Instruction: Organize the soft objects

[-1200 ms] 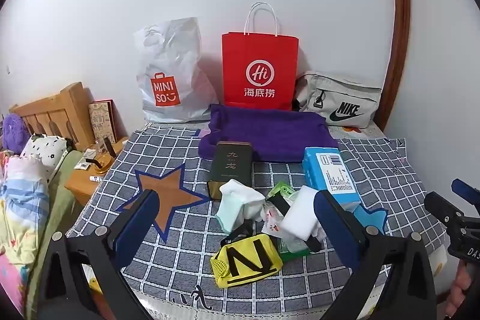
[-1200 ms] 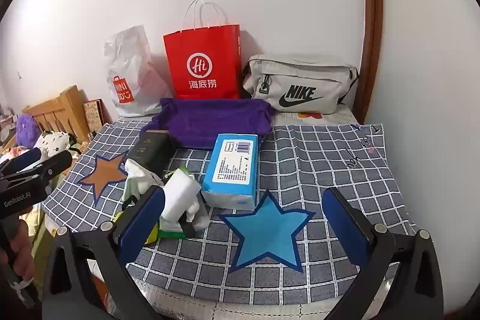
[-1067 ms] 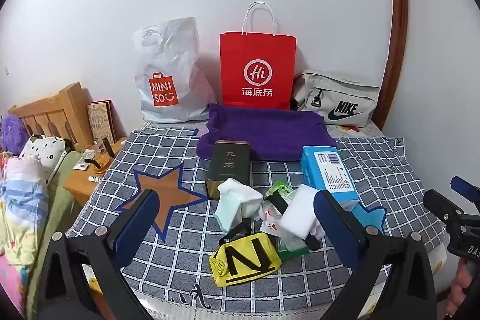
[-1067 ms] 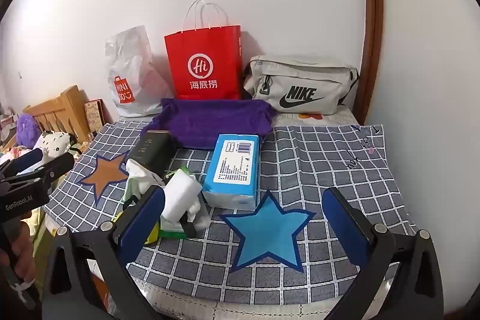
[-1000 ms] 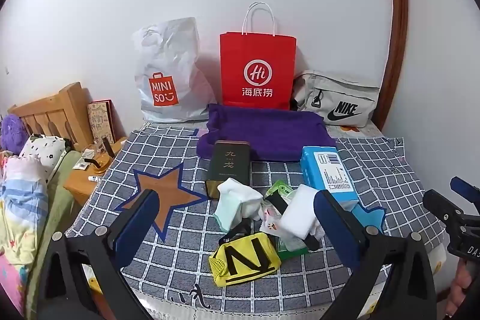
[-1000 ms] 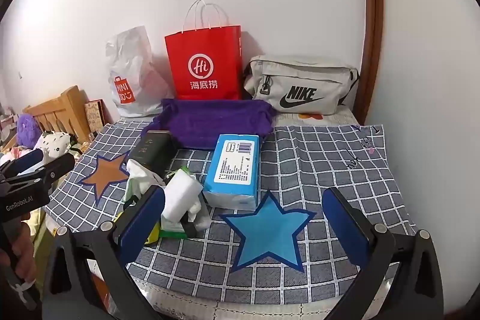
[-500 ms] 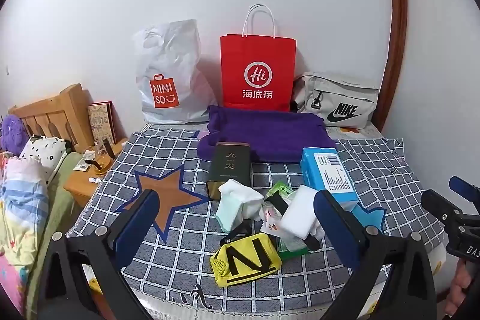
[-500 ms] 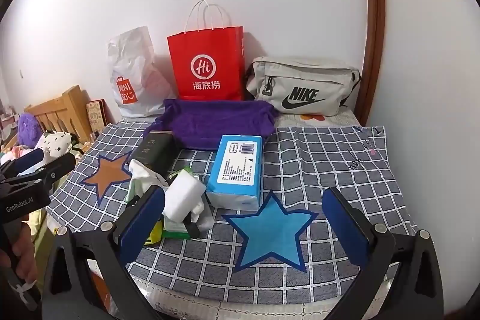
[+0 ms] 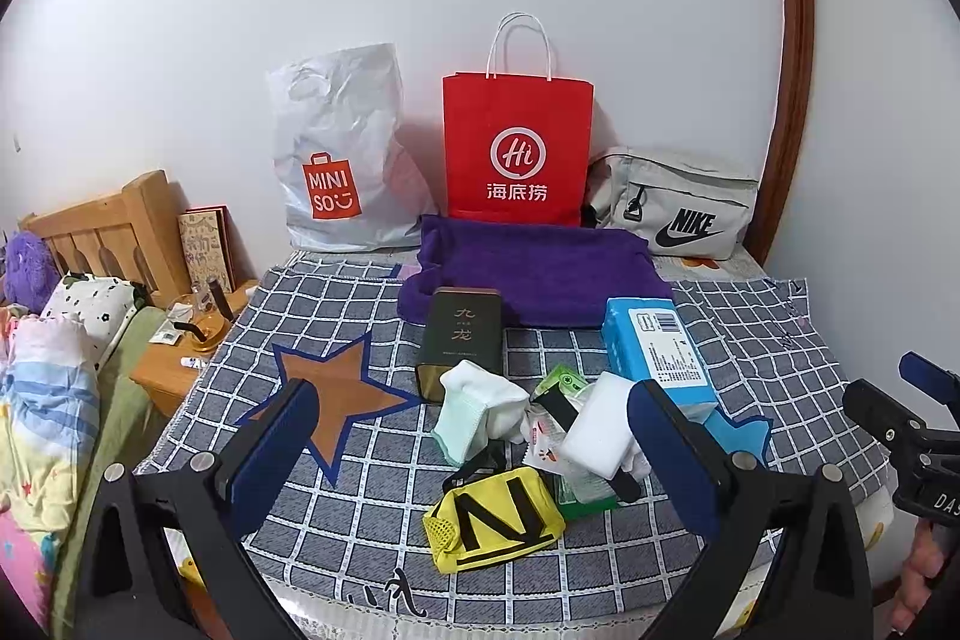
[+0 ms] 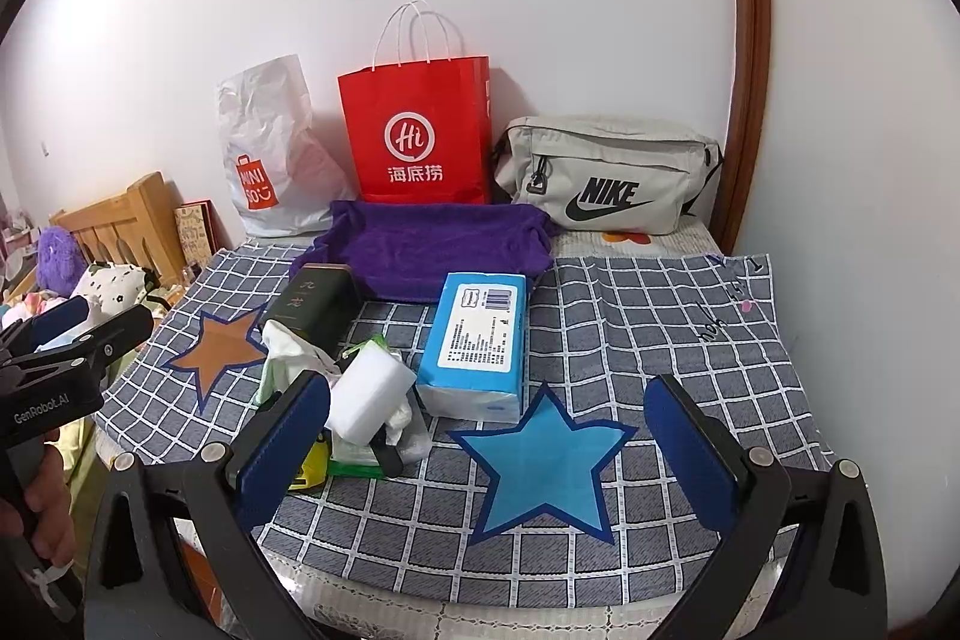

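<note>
Soft objects are lying in a small heap near the front middle of the checked cloth [image 9: 336,514], between its brown star [image 9: 336,400] and its blue star [image 10: 543,466]. Going from left to right, the left gripper [image 9: 474,439] is hovering low at the cloth's front edge with its jaws spread wide and nothing between them. Beyond it a pale green and white sock [image 9: 474,409] is resting against a dark tin [image 9: 461,340], a yellow pouch [image 9: 492,517] is sitting nearest the front edge, and a white sponge block [image 9: 600,439] is lying on top of a green packet [image 9: 588,496]. Just beside the heap a blue tissue pack [image 10: 480,340] is lying flat. The right gripper [image 10: 489,451] is hanging over the blue star, jaws likewise wide apart and empty. Behind everything, a purple towel [image 9: 540,274] is lying in front of a white bag [image 9: 342,160], a red bag [image 9: 516,148] and a grey pouch [image 10: 606,175].
</note>
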Available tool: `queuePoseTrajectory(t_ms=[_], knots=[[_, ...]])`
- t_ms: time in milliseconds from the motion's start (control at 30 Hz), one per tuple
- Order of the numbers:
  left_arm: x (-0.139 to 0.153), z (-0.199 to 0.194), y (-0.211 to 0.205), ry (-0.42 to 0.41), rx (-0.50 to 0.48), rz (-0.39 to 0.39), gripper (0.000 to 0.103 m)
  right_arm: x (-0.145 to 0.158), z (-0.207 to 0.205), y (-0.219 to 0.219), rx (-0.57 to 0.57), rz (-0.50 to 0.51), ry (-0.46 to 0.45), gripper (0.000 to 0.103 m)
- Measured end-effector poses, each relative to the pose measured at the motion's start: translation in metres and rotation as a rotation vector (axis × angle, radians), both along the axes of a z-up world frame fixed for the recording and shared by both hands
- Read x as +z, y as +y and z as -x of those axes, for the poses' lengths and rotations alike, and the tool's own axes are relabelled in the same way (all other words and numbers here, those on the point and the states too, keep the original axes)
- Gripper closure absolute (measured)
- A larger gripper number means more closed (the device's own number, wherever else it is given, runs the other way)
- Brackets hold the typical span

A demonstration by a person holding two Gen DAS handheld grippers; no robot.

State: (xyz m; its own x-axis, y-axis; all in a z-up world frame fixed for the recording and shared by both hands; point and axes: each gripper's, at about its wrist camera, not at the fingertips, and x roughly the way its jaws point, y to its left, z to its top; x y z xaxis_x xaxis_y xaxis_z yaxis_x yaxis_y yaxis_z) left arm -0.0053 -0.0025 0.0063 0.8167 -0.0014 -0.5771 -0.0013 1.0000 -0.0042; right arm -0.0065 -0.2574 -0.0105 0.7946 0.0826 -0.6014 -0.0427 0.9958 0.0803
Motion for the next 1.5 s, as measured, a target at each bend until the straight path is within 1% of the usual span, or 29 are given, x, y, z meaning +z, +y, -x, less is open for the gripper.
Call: queuePoseTrajectory(t_ms=[1500], knots=[[0.0026,0.0049,0.0033,-0.001,0.006,-0.005,0.000,0.0035,0.0036,0.0037,0.012,0.006,-0.014,0.000]])
